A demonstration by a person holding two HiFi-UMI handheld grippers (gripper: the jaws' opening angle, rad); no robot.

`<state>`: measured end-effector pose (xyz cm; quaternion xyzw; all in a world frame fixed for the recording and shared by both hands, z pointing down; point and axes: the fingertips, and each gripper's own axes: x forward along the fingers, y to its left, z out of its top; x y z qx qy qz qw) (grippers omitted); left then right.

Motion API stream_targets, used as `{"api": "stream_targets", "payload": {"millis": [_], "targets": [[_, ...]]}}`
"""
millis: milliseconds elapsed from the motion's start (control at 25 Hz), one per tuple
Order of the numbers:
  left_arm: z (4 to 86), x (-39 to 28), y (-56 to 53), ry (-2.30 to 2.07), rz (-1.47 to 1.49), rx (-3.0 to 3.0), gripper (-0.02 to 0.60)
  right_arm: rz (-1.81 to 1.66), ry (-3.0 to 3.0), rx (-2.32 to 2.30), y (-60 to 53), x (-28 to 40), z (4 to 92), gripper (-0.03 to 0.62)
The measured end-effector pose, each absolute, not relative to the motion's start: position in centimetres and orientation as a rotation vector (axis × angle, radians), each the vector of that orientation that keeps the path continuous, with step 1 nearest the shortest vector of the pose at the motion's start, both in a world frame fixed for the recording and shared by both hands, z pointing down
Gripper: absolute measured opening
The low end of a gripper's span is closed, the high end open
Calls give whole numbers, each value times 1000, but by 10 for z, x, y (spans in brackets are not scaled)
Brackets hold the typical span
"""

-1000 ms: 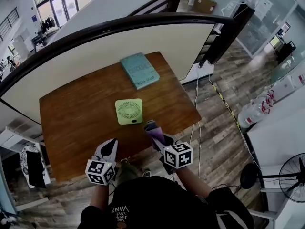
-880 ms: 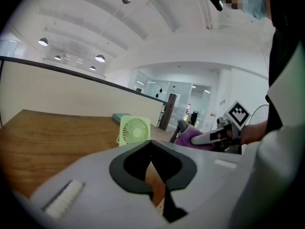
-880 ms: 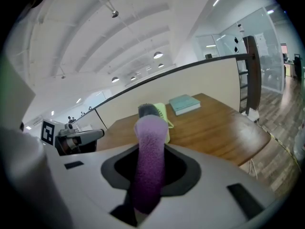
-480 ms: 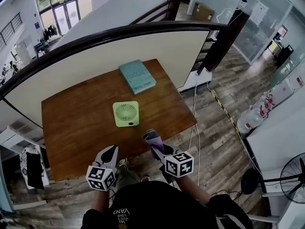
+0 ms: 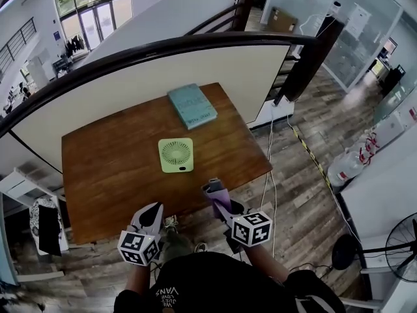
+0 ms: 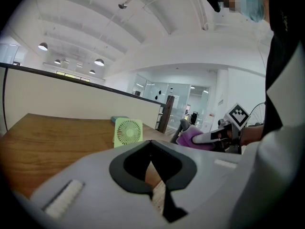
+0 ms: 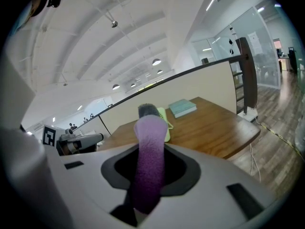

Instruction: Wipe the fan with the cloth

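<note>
A small light-green square fan [image 5: 176,154] lies flat in the middle of the brown table [image 5: 104,175]. In the left gripper view the fan [image 6: 127,132] shows ahead. My right gripper [image 5: 219,199] is shut on a purple cloth [image 5: 213,189], which sticks out past the jaws near the table's front edge, short of the fan. In the right gripper view the cloth [image 7: 149,161] hides most of the fan [image 7: 167,124]. My left gripper [image 5: 154,210] hangs at the front edge, shut, with nothing between its jaws.
A teal book [image 5: 191,105] lies at the table's far edge behind the fan. A cream partition with a dark curved rail [image 5: 195,44] stands behind the table. Cables [image 5: 270,149] run over the wooden floor to the right.
Both grippers have drifted back a little toward the person, away from the fan. The cloth stays in the right gripper, and the left jaws stay shut.
</note>
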<state>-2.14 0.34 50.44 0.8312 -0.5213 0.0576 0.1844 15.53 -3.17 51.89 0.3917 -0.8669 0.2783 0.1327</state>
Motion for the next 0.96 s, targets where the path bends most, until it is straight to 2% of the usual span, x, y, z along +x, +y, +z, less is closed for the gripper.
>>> {"api": "stream_targets", "payload": {"millis": [960], "targets": [[508, -19, 7, -1466, 162, 2334, 11, 781, -2524, 1170, -30, 160, 513, 98]]}}
